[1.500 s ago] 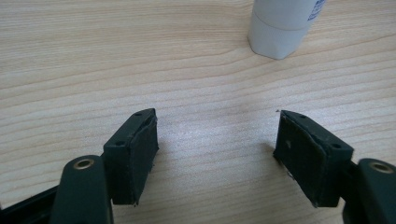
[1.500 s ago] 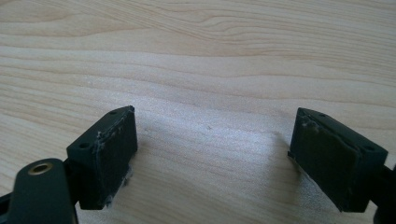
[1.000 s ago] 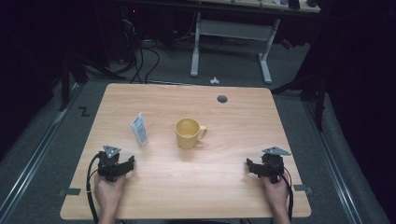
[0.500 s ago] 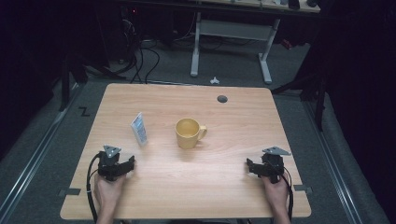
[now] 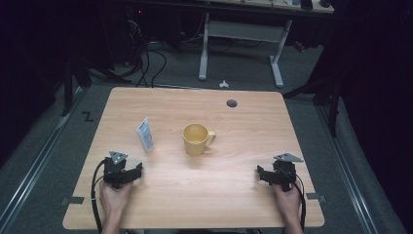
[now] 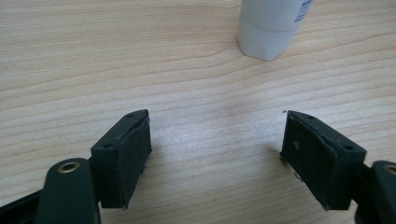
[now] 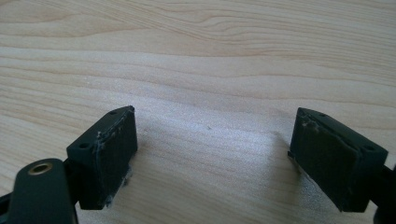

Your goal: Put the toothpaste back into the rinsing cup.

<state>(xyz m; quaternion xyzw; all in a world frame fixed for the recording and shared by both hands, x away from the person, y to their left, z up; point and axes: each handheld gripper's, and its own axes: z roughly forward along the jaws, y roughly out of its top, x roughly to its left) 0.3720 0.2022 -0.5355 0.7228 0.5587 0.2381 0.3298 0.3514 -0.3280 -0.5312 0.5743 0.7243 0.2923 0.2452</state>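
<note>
Two tools rested on the surface (image 5: 234, 204).
Left tool (image 6: 217, 154) had just been opening (nothing between), near the white tube (image 6: 271, 28); right tool (image 7: 215, 156) gaped empty.

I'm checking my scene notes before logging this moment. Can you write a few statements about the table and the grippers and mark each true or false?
1. The yellow mug stands upright near the middle of the table. True.
2. The left gripper is clamped on the white tube. False: its jaws stand open with bare wood between them, and have just been opening wider; the tube lies apart, ahead of it.
3. The right gripper is open and holds nothing. True.
4. The white tube lies inside the mug. False: it lies on the table, to the left of the mug in the high view.
</note>
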